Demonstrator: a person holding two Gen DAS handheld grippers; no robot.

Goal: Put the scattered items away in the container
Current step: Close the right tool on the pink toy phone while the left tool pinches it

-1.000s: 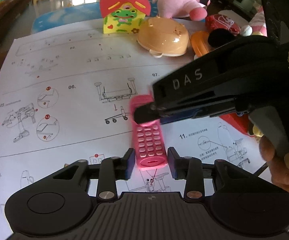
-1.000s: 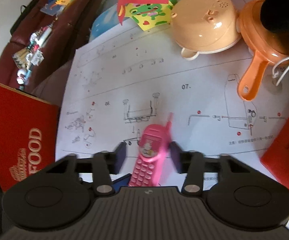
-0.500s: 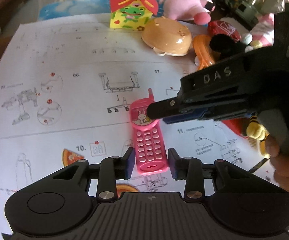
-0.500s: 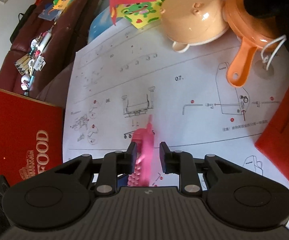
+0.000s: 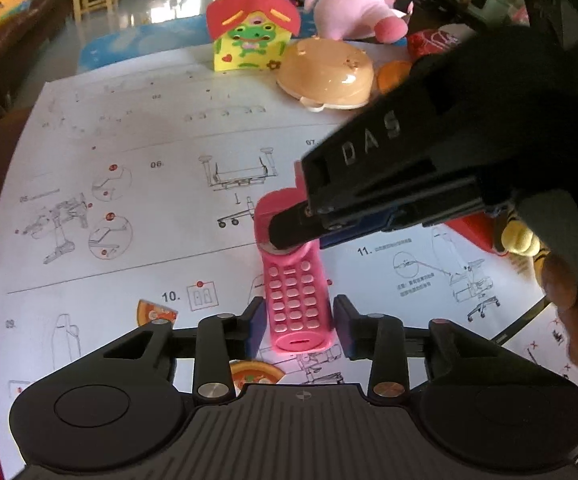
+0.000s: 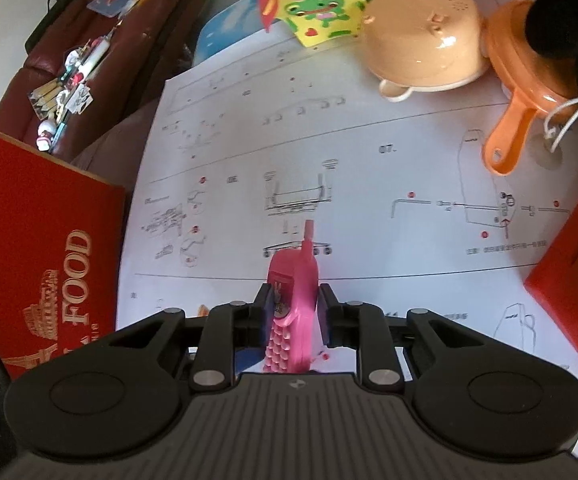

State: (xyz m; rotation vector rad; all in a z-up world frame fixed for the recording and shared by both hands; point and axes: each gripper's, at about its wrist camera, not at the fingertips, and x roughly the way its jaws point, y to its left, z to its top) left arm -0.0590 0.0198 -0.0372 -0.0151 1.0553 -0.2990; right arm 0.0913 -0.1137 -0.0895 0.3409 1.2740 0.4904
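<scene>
The left hand-held gripper (image 5: 297,322) stands at a narrow gap around the keypad end of the pink toy phone (image 5: 295,288); small gaps show on both sides, so its pads flank the phone without pressing. The phone lies on a big instruction sheet (image 5: 129,160) that covers the bench, keypad up in the left view. The right hand-held gripper (image 6: 292,312) has its jaws closing, with the phone's screen end between them and the pads pressed against its sides; in the right wrist view the phone (image 6: 291,296) looks tipped on edge, its antenna pointing away. A hand (image 5: 569,304) grips the right tool's handle at the right edge of the left view.

Just left of the sheet sits a red box (image 6: 29,248) lettered FOOD. A red lid or box corner (image 6: 565,276) lies at the sheet's right edge, near a yellow plush (image 5: 521,236).

Farther off, along the sheet's far edge, stand a foam frog house (image 5: 249,36), a peach toy pot (image 5: 325,76) just beside it, and an orange pan (image 6: 521,80) touching the pot, with a black plush (image 6: 569,24) on the pan. Behind them lies a pink plush (image 5: 361,12). A dark sofa (image 6: 101,52) with small toys is beyond on the left
</scene>
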